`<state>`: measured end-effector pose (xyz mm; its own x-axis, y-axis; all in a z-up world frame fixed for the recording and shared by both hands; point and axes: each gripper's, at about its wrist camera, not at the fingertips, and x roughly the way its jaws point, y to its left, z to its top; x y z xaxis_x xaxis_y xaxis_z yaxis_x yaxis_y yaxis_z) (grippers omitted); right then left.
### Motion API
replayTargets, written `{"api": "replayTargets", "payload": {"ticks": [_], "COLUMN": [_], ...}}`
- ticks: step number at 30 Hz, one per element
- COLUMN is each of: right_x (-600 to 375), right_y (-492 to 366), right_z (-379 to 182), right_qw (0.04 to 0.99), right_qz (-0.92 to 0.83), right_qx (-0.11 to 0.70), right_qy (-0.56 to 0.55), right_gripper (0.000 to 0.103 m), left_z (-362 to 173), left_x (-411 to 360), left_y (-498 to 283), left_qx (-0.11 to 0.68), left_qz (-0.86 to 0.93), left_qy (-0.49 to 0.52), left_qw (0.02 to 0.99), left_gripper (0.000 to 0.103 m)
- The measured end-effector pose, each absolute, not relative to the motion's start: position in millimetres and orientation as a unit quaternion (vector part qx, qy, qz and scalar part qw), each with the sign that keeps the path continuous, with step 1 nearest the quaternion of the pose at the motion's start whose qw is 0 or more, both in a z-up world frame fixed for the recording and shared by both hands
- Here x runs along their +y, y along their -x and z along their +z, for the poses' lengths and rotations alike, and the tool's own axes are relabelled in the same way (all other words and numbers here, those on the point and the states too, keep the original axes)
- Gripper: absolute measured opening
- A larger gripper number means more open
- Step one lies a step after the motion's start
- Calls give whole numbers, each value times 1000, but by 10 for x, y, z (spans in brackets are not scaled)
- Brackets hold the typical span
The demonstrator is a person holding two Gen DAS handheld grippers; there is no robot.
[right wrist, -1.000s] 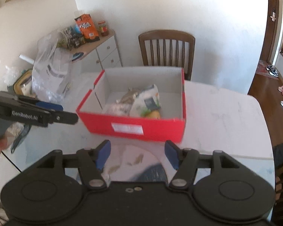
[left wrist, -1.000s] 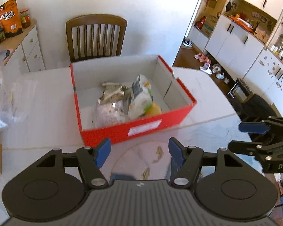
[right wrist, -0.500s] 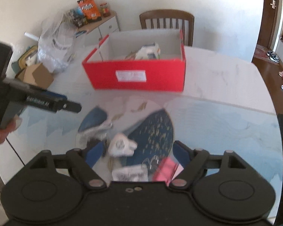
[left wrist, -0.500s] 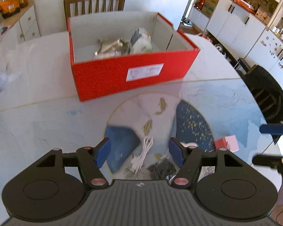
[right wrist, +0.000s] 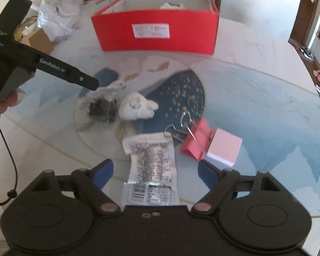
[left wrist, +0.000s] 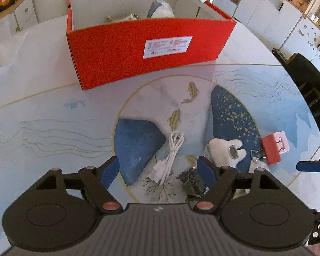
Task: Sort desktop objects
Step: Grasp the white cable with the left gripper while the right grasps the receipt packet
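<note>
Hovering over the worktop [left wrist: 42, 111], both sets of jaws spread wide, gripping nothing: left gripper [left wrist: 159, 168] above a white cable [left wrist: 170, 155] and a dark-filled bag [left wrist: 192, 181], right gripper [right wrist: 154, 171] above a printed sachet [right wrist: 151, 170]. White plush toy [right wrist: 136, 107] and pink binder clip [right wrist: 197, 141] beside a pink block [right wrist: 224, 149] lie between them and the red box [left wrist: 147, 47], which already holds packets.

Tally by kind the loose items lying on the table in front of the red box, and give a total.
Coiled white USB cable: 1
White plush tooth-shaped toy: 1
Clear plastic bag of dark bits: 1
White printed foil sachet: 1
Big pink-red metal binder clip: 1
Pale pink cube-shaped block: 1
Total: 6
</note>
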<state>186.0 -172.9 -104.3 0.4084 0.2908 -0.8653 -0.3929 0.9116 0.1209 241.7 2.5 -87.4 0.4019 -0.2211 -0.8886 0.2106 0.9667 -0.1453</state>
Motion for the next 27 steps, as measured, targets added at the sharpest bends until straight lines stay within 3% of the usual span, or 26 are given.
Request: {"api": "replayTargets", "payload": {"ticks": [17,27], "right_x": [-1695,-1680], "right_y": [-1898,-1900], "right_z": [-1230,-1276], "right_qw": [832,829], "right_qz": [191,187], "right_qx": [519,526], "right_qy": [44,43], "right_gripper": [84,81], "left_z": [-985,-1182], "left_x": [-5,-57], "left_y": [-2714,-2663], "left_qx": [528,534], "left_qz": [-151,-138], "left_qy": [18,-23], "left_qw": [836,833], "left_gripper": [79,79]}}
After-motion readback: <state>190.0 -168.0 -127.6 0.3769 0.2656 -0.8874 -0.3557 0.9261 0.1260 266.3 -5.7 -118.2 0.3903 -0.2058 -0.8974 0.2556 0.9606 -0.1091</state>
